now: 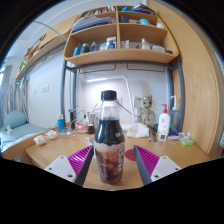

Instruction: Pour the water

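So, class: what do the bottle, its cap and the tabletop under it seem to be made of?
Bottle: clear, glossy plastic, probably; dark liquid shows through above a printed label.
Cap: white, matte, likely plastic.
Tabletop: light wood or wood-look laminate, smooth.
The bottle stands between the gripper fingers; whether they press on it is unclear.

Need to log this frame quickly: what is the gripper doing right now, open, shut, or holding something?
Gripper: shut on the bottle, both pink pads against its sides; the bottle is upright with its cap on.
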### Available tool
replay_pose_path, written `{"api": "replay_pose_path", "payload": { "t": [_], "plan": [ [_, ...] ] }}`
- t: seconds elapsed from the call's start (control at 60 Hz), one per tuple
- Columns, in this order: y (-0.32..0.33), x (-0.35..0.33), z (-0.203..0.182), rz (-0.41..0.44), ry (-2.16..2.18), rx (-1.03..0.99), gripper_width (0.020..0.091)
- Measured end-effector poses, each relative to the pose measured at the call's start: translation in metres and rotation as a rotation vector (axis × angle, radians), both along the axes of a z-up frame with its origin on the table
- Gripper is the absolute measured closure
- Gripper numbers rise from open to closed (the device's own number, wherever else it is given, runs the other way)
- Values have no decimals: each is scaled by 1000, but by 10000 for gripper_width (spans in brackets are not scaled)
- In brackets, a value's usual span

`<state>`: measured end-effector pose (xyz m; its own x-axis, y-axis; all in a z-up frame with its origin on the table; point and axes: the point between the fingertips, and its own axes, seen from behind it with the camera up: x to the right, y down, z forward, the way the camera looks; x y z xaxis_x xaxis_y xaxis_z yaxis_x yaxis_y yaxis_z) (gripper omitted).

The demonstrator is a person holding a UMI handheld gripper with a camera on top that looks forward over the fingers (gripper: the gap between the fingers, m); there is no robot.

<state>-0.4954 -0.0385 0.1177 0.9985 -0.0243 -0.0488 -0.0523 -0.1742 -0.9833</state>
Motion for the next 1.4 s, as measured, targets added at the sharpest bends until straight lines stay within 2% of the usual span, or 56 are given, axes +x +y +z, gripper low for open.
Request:
{"api": "replay_pose_path", "payload": {
  "t": [0.067, 0.183, 0.267, 0.433, 0.617, 0.75, 1.05, 1.25, 1.4],
  "plan": [
    [12, -3, 3, -12, 3, 9, 360],
    [27, -7, -2, -25, -15, 0, 536],
    [30, -5, -1, -43, -24, 11, 573],
    [30, -7, 1, -65, -38, 32, 718],
    [32, -7, 1, -38, -42, 37, 725],
    [36, 2, 3, 26, -147, 20, 724],
    [85, 82, 24, 73, -945, 5, 724],
    [131, 88, 22, 135, -1512, 14, 724],
    [151, 82, 26, 166, -1777, 40, 725]
  ]
}}
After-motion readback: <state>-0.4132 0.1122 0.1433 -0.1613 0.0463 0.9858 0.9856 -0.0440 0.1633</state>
